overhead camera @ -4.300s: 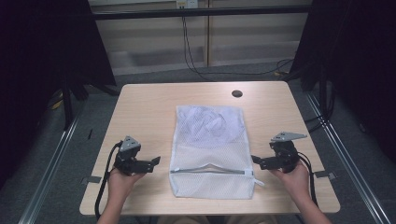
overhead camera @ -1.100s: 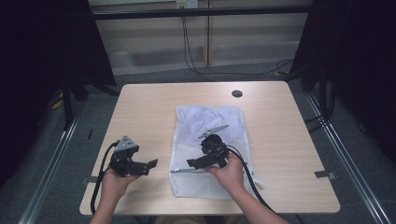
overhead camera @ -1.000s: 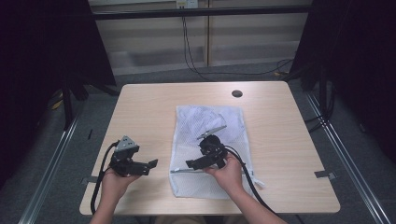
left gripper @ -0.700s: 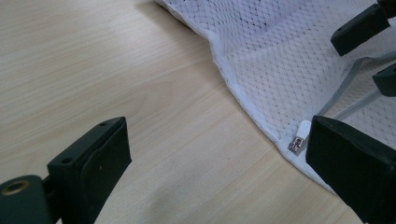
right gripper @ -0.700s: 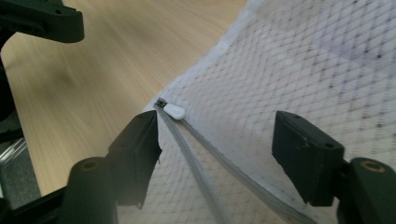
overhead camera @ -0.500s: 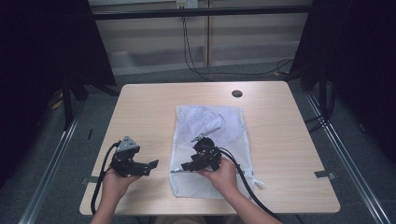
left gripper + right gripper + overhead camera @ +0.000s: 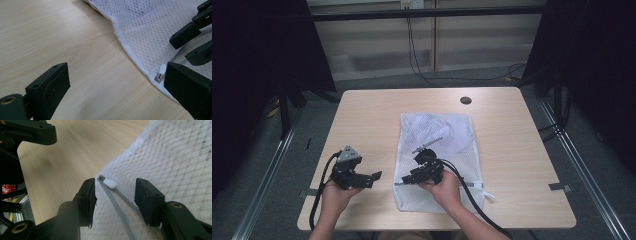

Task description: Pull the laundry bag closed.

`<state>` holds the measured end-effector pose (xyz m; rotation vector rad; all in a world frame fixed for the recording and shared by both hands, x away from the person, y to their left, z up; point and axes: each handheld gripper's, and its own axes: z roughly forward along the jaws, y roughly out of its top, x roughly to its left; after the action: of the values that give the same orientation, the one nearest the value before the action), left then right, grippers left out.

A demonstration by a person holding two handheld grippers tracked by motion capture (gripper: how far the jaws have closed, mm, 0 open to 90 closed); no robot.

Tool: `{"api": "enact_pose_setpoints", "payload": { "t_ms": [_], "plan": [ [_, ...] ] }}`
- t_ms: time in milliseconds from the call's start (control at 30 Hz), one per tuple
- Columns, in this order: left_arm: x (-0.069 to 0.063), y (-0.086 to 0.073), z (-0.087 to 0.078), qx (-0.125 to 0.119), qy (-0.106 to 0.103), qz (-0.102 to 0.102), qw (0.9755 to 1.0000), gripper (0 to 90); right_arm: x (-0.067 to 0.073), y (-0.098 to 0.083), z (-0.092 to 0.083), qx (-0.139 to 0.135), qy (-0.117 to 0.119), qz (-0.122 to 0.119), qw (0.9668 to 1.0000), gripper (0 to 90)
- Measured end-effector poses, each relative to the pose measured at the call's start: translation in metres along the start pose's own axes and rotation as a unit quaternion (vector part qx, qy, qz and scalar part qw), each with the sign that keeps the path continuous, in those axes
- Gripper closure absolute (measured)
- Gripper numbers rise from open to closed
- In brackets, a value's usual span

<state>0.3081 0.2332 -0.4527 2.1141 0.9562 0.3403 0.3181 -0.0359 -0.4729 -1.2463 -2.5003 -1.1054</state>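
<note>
While the right tongs (image 7: 115,195) have just been closing, their jaws remain apart, straddling the white zipper pull (image 7: 110,183) at the near left corner of the mesh laundry bag (image 7: 439,150), which lies flat in the middle of the table (image 7: 372,115); no pad yet presses on the pull. The left tongs (image 7: 115,85) hover with jaws wide apart over bare wood just beside the bag's edge, holding nothing. Risks, as judged from this position: the pull is small and lies flat against the zipper track (image 7: 120,212), so the jaws may close on mesh alone or pinch mesh together with the pull, which would snag the slider. With the bag unanchored, a tug along the zipper may drag or bunch the whole bag rather than move the slider. The two tongs stand near each other and could collide if the left one advances to pin the corner.
</note>
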Motion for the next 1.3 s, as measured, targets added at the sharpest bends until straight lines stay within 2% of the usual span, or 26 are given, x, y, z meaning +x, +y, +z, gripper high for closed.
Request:
{"api": "enact_pose_setpoints", "payload": {
  "t_ms": [33,467,1033,1300],
  "plan": [
    [0.0,0.0,0.0,0.001,0.0,0.0,1.0,6.4,0.0,0.001,0.003,0.002,0.004,-0.003,1.0,55.1],
    [-0.001,0.0,0.001,0.004,0.002,0.0,1.0,6.4,-0.003,0.002,0.01,0.005,0.012,0.009,0.9999,66.7],
    [0.0,0.0,0.001,0.004,0.001,0.0,1.0,6.4,-0.002,0.005,0.023,0.015,0.013,0.02,0.9996,67.1],
    [0.0,0.0,0.001,0.004,0.001,0.0,1.0,6.4,0.001,0.005,0.028,0.019,0.025,0.022,0.9993,68.7]
  ]
}}
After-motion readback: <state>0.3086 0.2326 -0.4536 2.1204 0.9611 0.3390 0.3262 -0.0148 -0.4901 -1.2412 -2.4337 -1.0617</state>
